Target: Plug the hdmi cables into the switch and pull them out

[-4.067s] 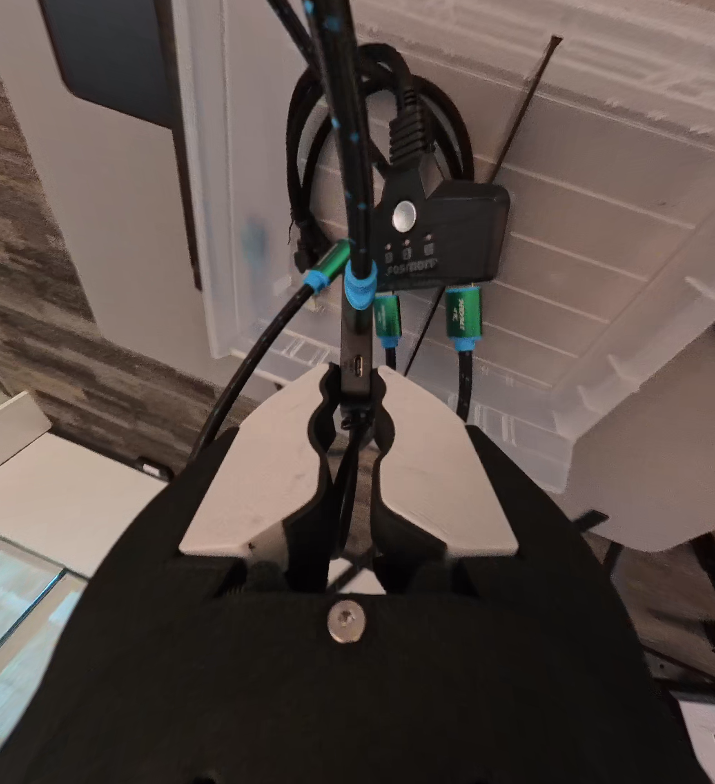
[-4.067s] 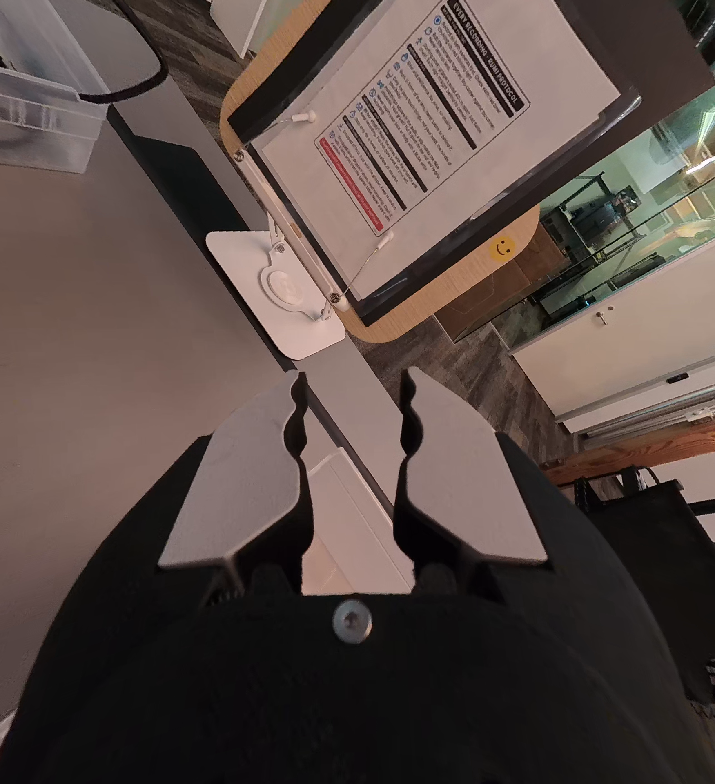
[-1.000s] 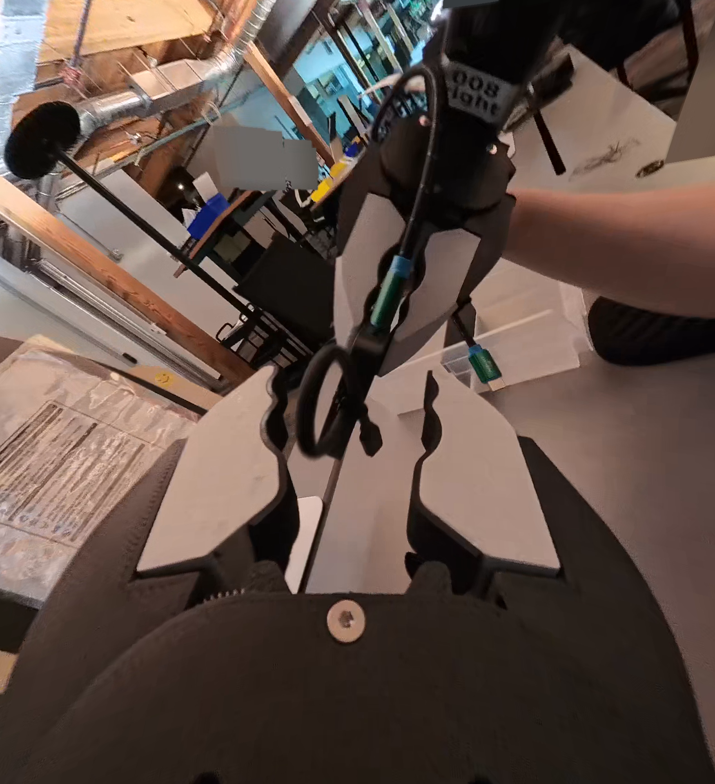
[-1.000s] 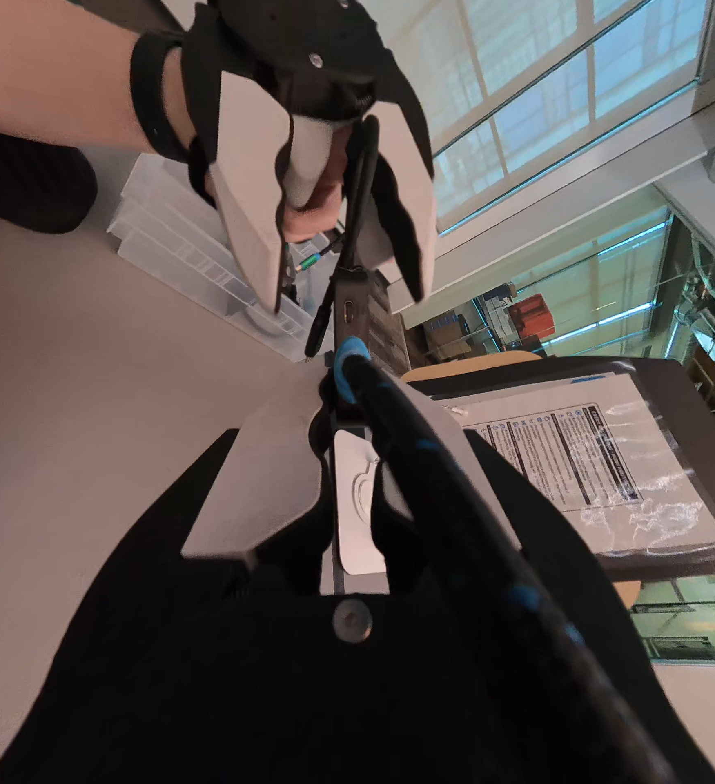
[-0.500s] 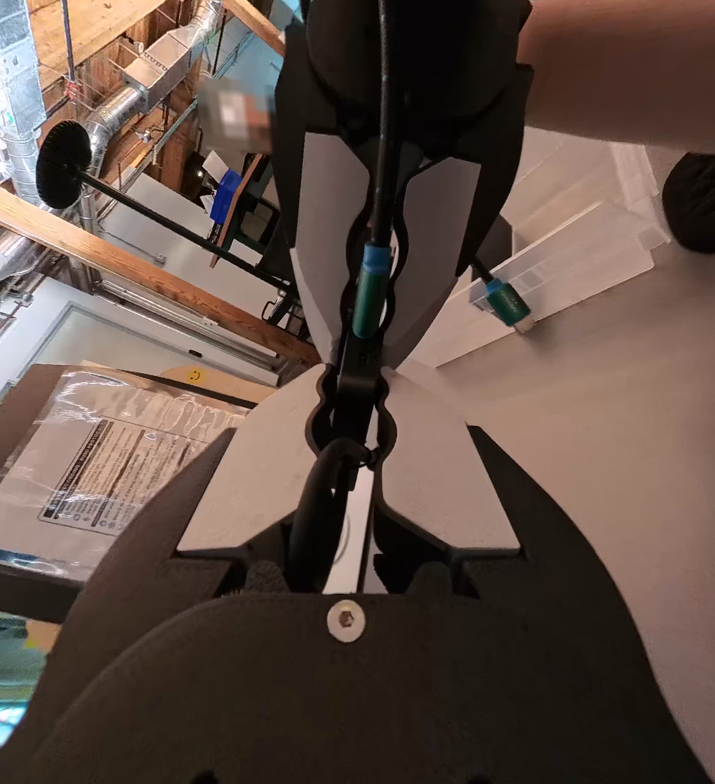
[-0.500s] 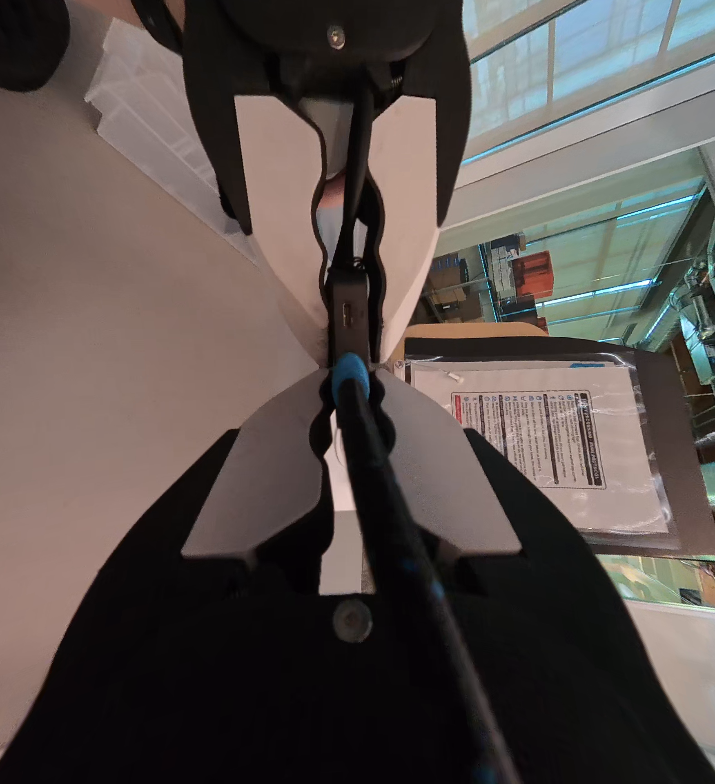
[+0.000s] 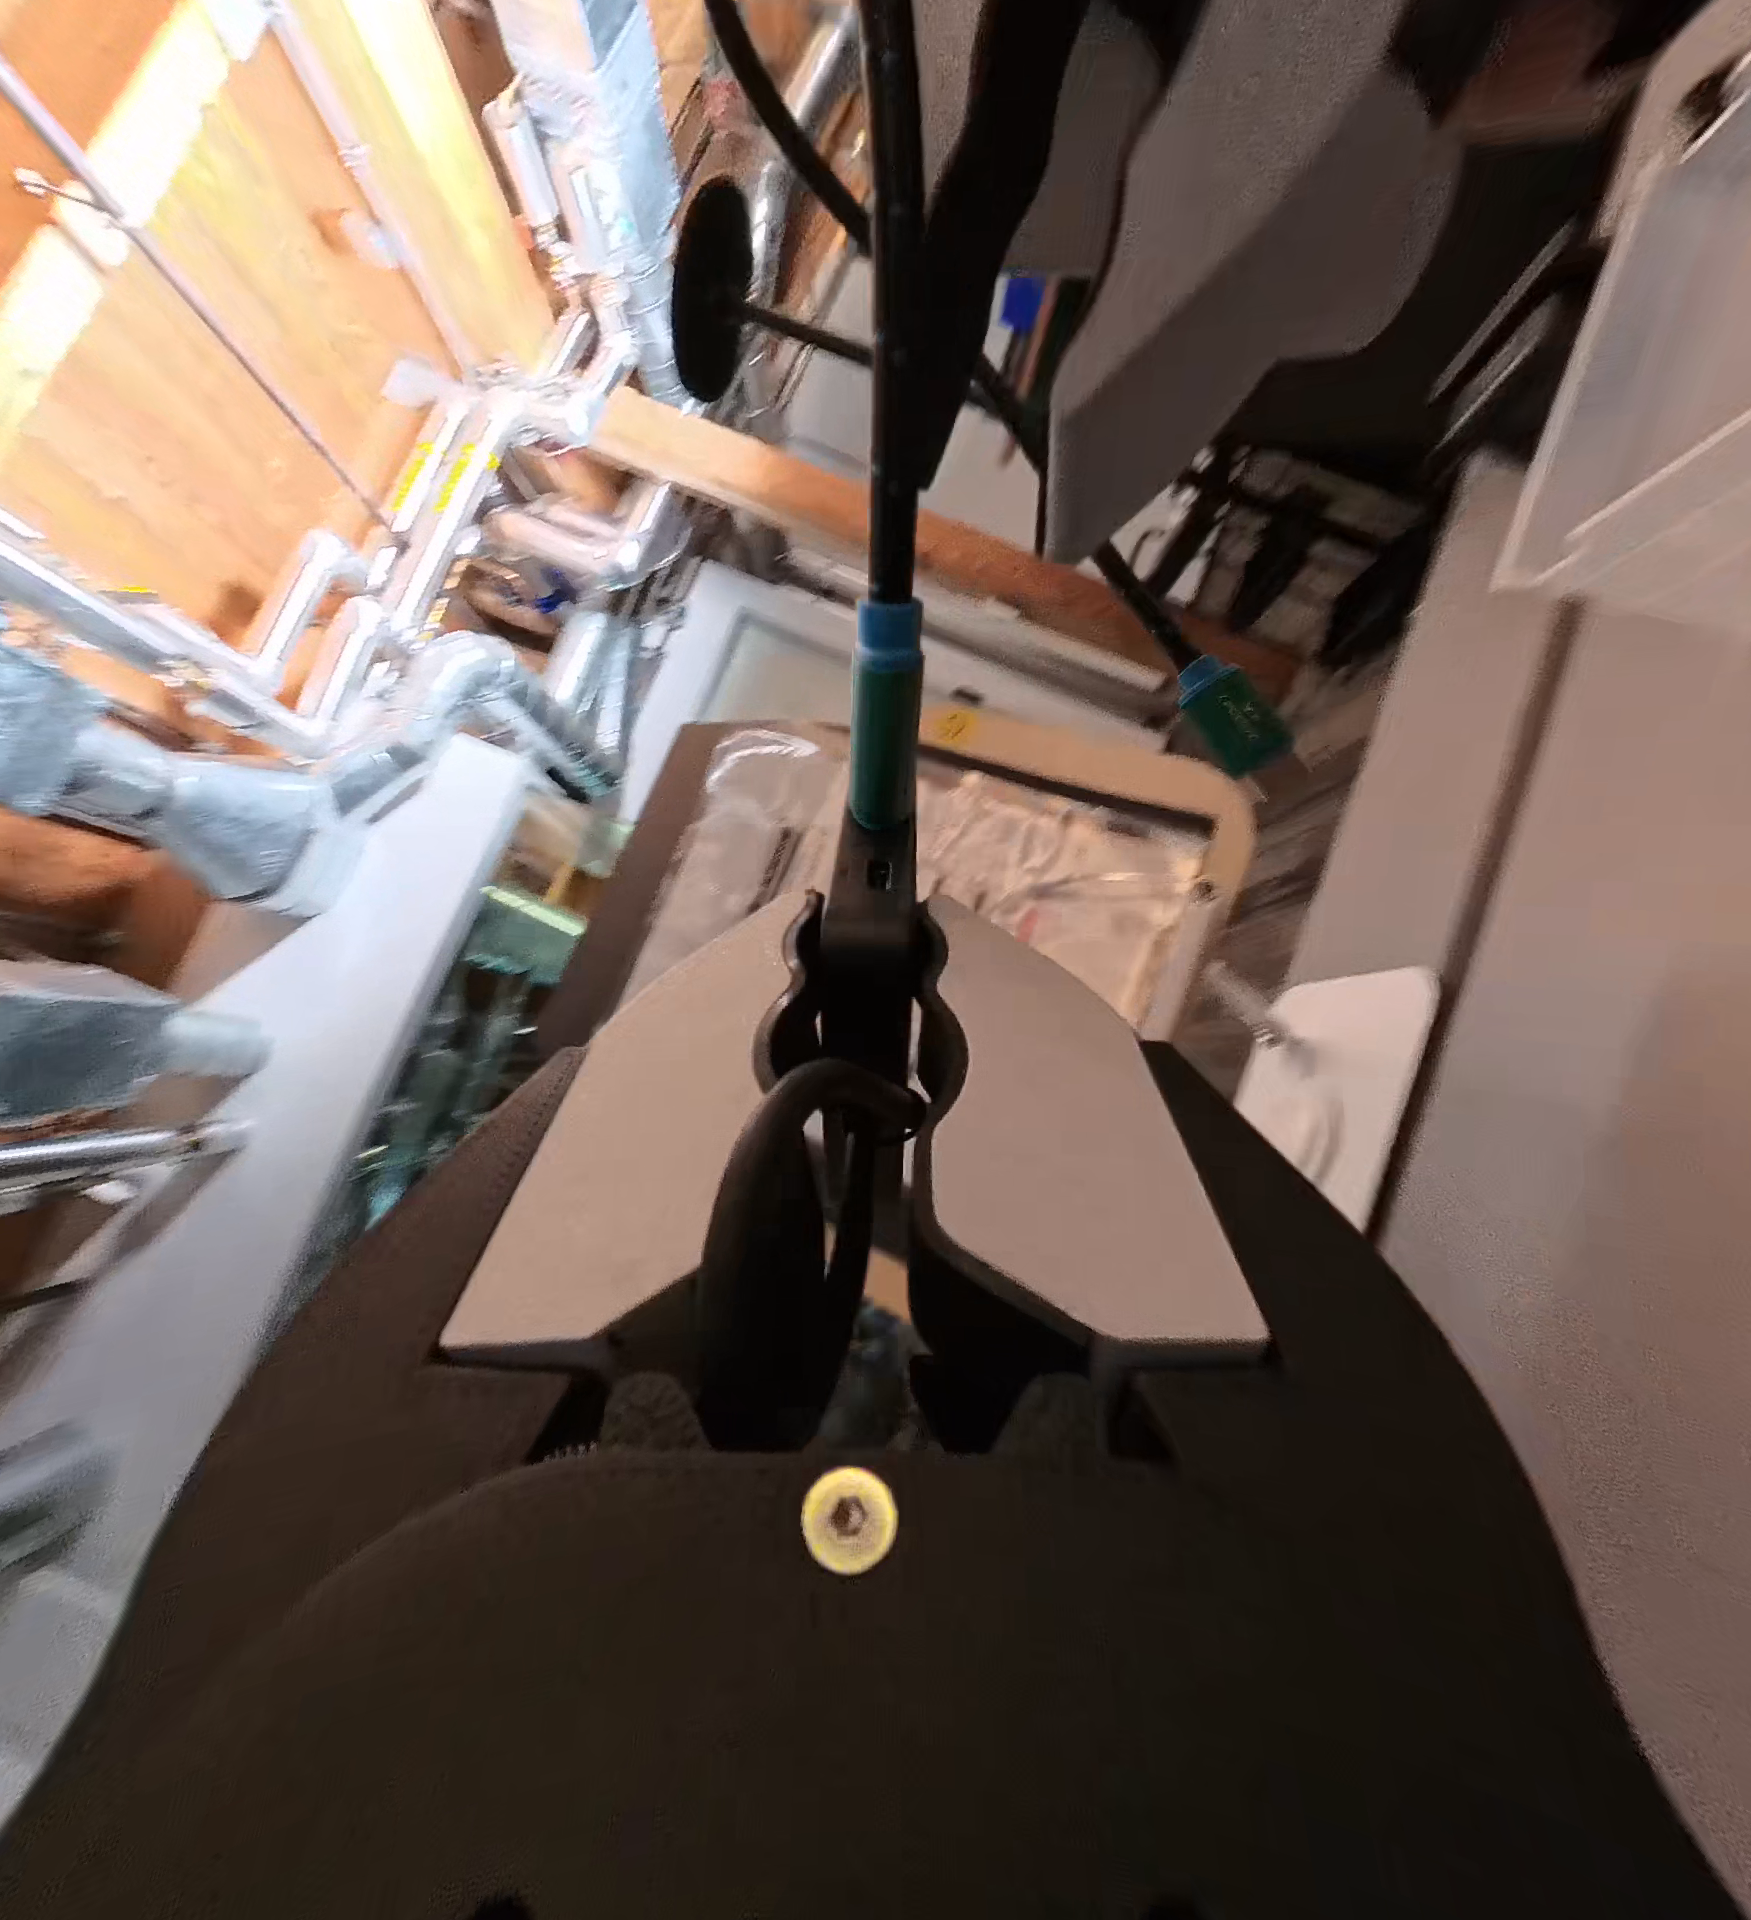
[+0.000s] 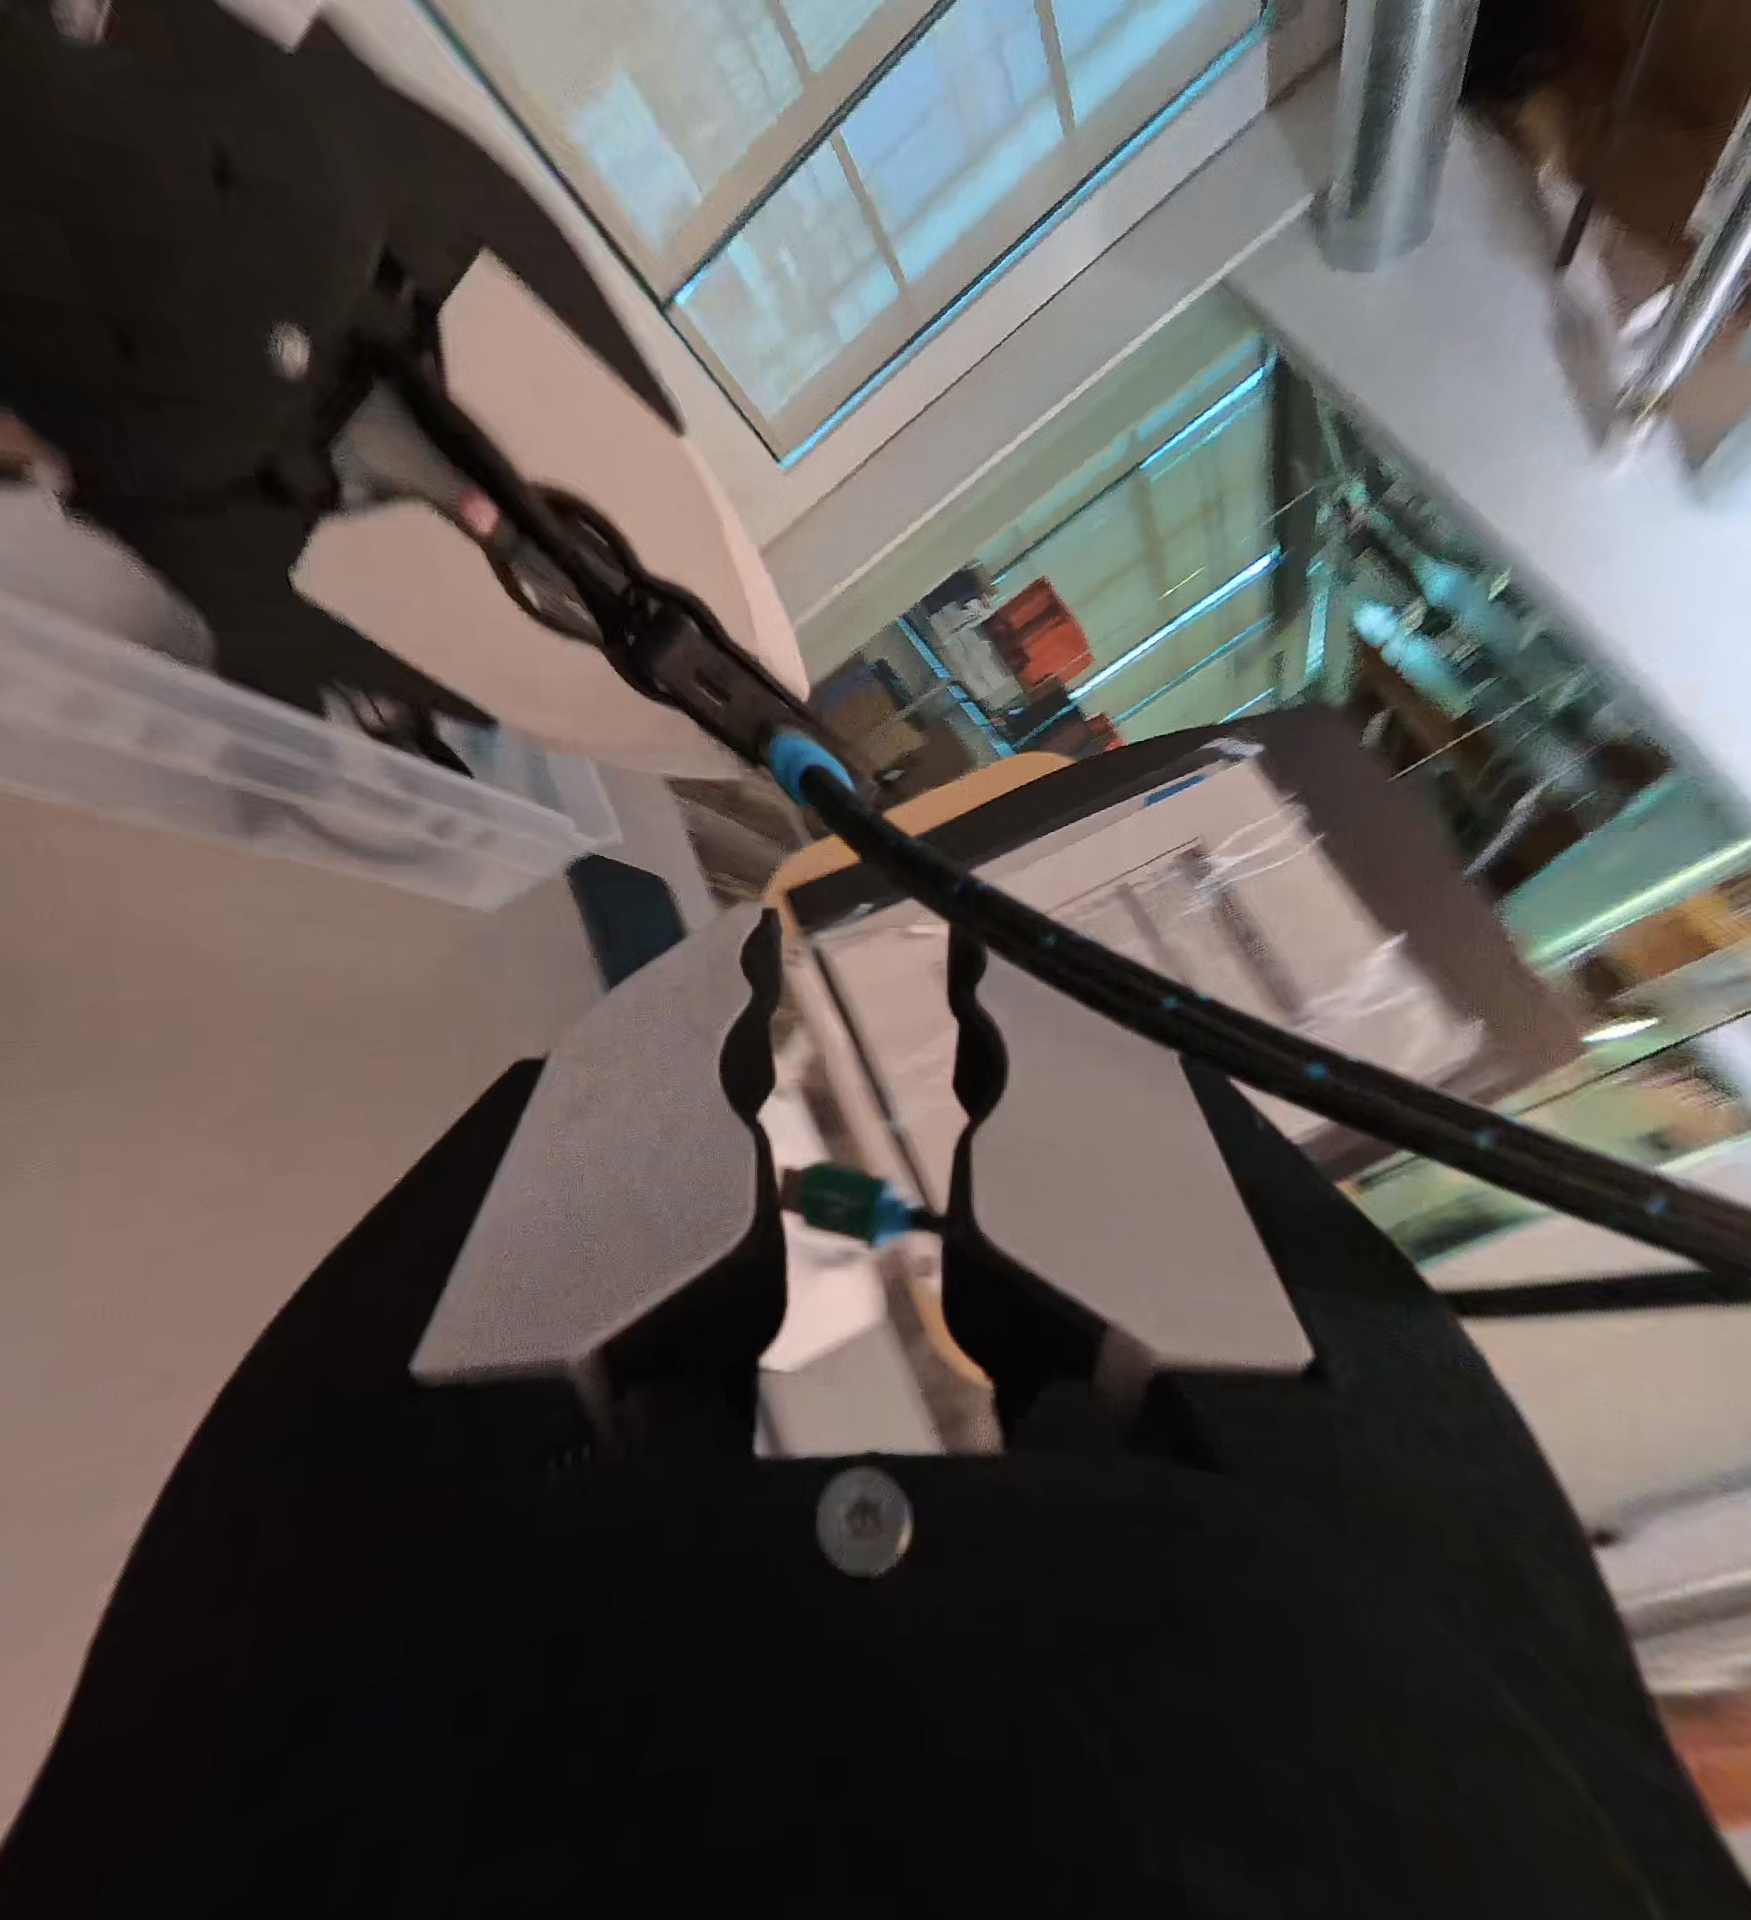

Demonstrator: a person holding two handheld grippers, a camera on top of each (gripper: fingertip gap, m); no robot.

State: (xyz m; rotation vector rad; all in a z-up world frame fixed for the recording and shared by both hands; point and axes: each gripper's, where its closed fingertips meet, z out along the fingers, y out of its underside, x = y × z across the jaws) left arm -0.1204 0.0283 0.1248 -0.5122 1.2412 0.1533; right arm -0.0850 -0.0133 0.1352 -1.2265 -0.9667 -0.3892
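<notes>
Left hand-held gripper [image 7: 869, 940]: its jaws are closed tight on the black switch [image 7: 871, 883], gripped edge-on between the tips, as half a second ago; a dark looped lead hangs down between the fingers behind it.

Plugged cable [image 7: 892, 312]: a black braided HDMI cable with a green and blue plug [image 7: 881, 727] sits seated in the switch's forward end and runs straight up out of the left wrist view.

Right hand-held gripper [image 8: 858, 940]: half a second ago it was clamped on this plug at the switch; now its jaws stand apart with nothing between them, and it has drawn back so the cable [image 8: 1266, 1029] crosses diagonally above its fingertips.

Meaning: judging from the plug sitting flush and the released grip, this insertion looks finished.

Spare plug: a second green plug [image 8: 835, 1200] lies loose on the grey bench [image 8: 175, 1143], seen through the gap between the right fingers; it also shows at the right in the left wrist view.

Next step: probably fetching that loose plug for another port.

Clear plastic bin [image 8: 227, 769]: rests on the bench, well left of the right fingers.
</notes>
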